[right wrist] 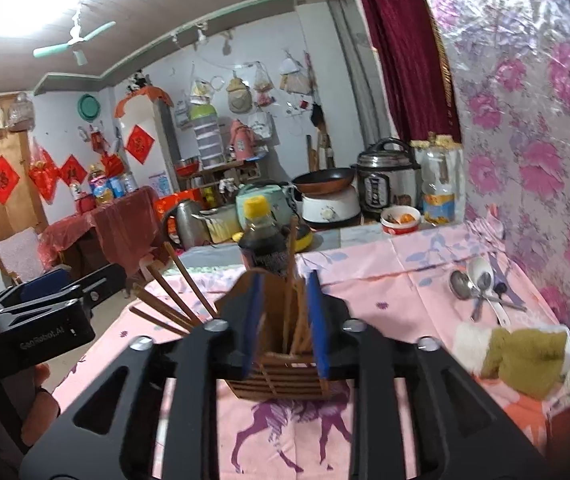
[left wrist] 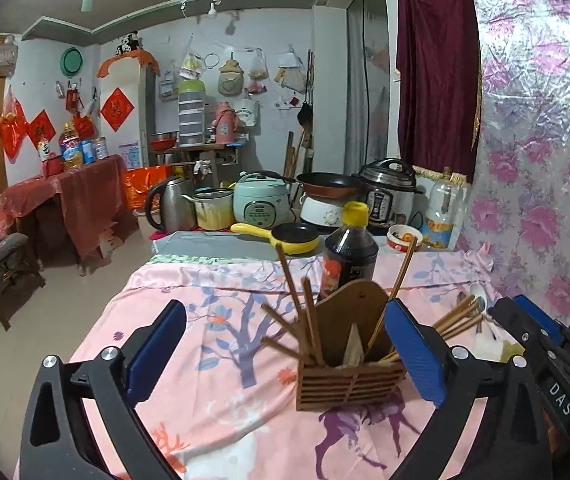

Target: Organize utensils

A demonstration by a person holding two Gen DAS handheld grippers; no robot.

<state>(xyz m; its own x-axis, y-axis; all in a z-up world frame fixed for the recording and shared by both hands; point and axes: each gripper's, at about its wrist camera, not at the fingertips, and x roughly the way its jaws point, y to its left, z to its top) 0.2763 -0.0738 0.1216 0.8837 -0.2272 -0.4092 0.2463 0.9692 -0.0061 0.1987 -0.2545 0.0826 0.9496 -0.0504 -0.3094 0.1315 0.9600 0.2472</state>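
wooden holder (left wrist: 349, 364) stands mid table (left wrist: 221, 432) on pink cloth, chopsticks (left wrist: 305, 320) fanned out of it, sauce bottle (left wrist: 351, 256) just behind. my left tool (left wrist: 285, 356) spread wide, empty, holder between its pads but untouched. my right tool (right wrist: 287, 324) part open, pads flanking holder, nothing pinched as far as i can tell. spoons (right wrist: 479, 288) loose near wall, well apart. judgement: next is spoons; reach low, pinch one handle, avoid knocking holder.

I counted one wooden holder (left wrist: 351, 376), one dark sauce bottle (left wrist: 351, 252), three spoons (right wrist: 479, 284), one cloth (right wrist: 521, 354), two grippers; chopsticks too bunched to count.
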